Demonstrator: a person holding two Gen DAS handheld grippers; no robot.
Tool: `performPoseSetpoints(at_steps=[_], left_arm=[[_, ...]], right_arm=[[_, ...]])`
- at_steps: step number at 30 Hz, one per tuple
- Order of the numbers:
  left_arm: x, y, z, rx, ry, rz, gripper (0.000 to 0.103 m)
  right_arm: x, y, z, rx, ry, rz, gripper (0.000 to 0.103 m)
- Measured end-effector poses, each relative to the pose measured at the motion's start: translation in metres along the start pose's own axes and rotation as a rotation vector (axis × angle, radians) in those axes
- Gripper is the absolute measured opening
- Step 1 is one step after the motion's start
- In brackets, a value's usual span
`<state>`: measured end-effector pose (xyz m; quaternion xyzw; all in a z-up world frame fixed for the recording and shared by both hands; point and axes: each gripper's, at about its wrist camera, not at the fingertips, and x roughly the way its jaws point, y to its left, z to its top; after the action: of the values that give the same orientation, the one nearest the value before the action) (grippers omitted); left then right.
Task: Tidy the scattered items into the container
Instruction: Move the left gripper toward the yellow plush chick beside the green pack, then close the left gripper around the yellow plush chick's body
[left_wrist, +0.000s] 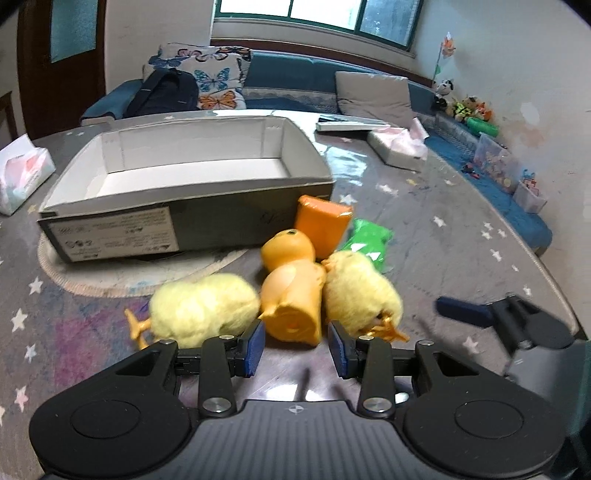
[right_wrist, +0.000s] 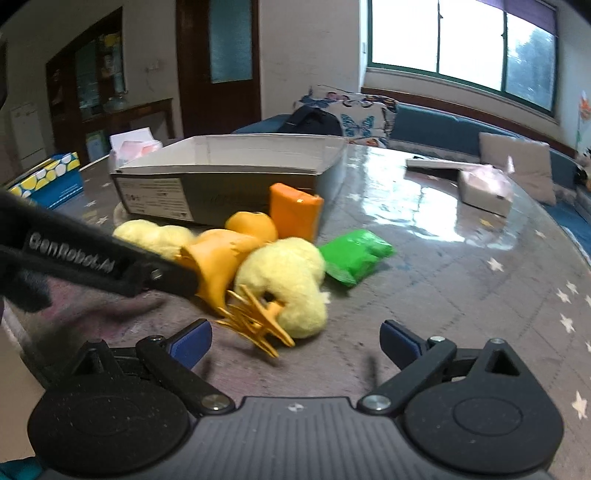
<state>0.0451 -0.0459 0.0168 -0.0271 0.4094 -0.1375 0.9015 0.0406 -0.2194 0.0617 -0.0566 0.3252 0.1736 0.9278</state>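
Observation:
An open grey cardboard box (left_wrist: 110, 218) (right_wrist: 325, 177) stands on the table. In front of it lie an orange rubber duck (left_wrist: 291, 295) (right_wrist: 221, 258), two fluffy yellow chicks (left_wrist: 203, 308) (left_wrist: 360, 291) (right_wrist: 288, 280), an orange packet (left_wrist: 321, 221) (right_wrist: 293, 214) and a green packet (left_wrist: 367, 242) (right_wrist: 352, 254). My left gripper (left_wrist: 297, 347) is open, its blue pads on either side of the duck's base, not touching. My right gripper (right_wrist: 295, 341) is open wide just in front of the right chick's orange feet (right_wrist: 255, 317). The left gripper's arm (right_wrist: 96, 262) crosses the right wrist view.
Tissue packs (left_wrist: 22, 173) (left_wrist: 399, 146) lie at the table's left and far right. A blue and yellow box (right_wrist: 48, 184) sits at the far left. A sofa (left_wrist: 295, 85) with cushions and a black bag (left_wrist: 162, 94) runs behind the table.

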Motion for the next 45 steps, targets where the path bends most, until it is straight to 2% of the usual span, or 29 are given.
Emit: performPoseSetpoints(at_steps=[3,7,10,11,13,15,17,18,22,27,32,45], left_arm=[[0.001,-0.006,0.007,0.007,-0.001,-0.027,0.041],[0.004,-0.013,0.014,0.012,0.035,-0.029,0.041],[0.004,-0.015,0.013,0.023,0.031,-0.025,0.041],[0.004,-0.014,0.012,0.019,0.031,-0.026,0.041],[0.006,-0.008,0.012,-0.007,0.037,-0.025,0.041],[0.005,-0.001,0.013,-0.037,0.025,0.001,0.041],[0.005,0.003,0.015,-0.048,0.02,0.031,0.041],[0.005,0.006,0.015,-0.058,0.015,0.049,0.044],[-0.001,0.012,0.016,-0.082,-0.005,0.062,0.041],[-0.008,0.009,0.021,-0.122,0.002,-0.034,0.041],[0.005,-0.001,0.031,-0.151,0.067,-0.128,0.041],[0.033,-0.017,0.035,-0.141,0.127,-0.12,0.041]], right_arm=[[0.008,0.004,0.003,-0.006,0.007,0.011,0.093],[0.015,0.003,0.005,0.01,0.017,0.022,0.085],[0.014,0.0,0.004,0.025,0.015,0.033,0.081],[0.013,-0.002,0.004,0.028,0.014,0.033,0.076],[0.01,-0.005,0.004,0.039,0.013,0.033,0.074],[0.008,-0.01,0.003,0.055,0.011,0.02,0.068],[0.006,-0.016,0.002,0.076,0.008,-0.001,0.068],[0.004,-0.018,0.001,0.082,0.004,-0.014,0.068],[0.002,-0.029,0.001,0.121,0.01,-0.065,0.068],[0.0,-0.025,0.002,0.073,-0.002,-0.018,0.068],[0.009,-0.024,0.009,0.044,-0.009,-0.025,0.07],[0.025,-0.028,0.015,0.004,-0.003,0.051,0.07]])
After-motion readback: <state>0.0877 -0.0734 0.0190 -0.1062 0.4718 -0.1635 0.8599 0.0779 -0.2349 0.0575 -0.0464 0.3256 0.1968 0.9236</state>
